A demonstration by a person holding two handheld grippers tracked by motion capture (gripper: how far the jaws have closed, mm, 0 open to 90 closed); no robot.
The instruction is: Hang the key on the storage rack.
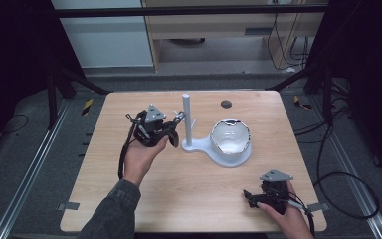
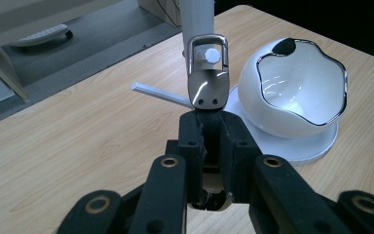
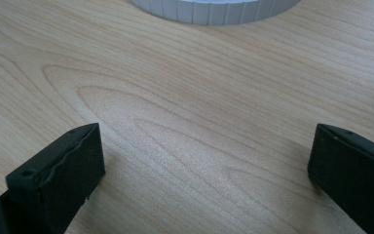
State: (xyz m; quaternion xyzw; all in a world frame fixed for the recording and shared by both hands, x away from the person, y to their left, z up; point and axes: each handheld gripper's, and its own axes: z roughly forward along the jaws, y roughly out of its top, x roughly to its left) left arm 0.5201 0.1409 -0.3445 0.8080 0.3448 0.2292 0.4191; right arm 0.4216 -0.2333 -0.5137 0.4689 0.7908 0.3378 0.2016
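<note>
A white stand with an upright post (image 1: 186,117) (image 2: 197,17) rises from a round base (image 1: 229,162) (image 2: 316,146) at the table's middle. On that base sits a white bowl with a wavy chrome rim (image 1: 231,137) (image 2: 297,83). My left gripper (image 1: 175,123) (image 2: 212,122) is shut on a polished metal clasp with a rectangular loop (image 1: 179,118) (image 2: 208,83). The clasp sits right at the post, and a white peg tip (image 2: 208,55) shows through its loop. My right gripper (image 1: 248,196) (image 3: 204,165) rests low near the table's front right, its jaws wide open over bare wood.
A thin white peg (image 2: 158,92) sticks out sideways from the post. A dark round grommet (image 1: 226,104) is set in the tabletop behind the stand. The ribbed edge of the stand base (image 3: 214,9) lies ahead of the right gripper. Metal rails run along both table sides.
</note>
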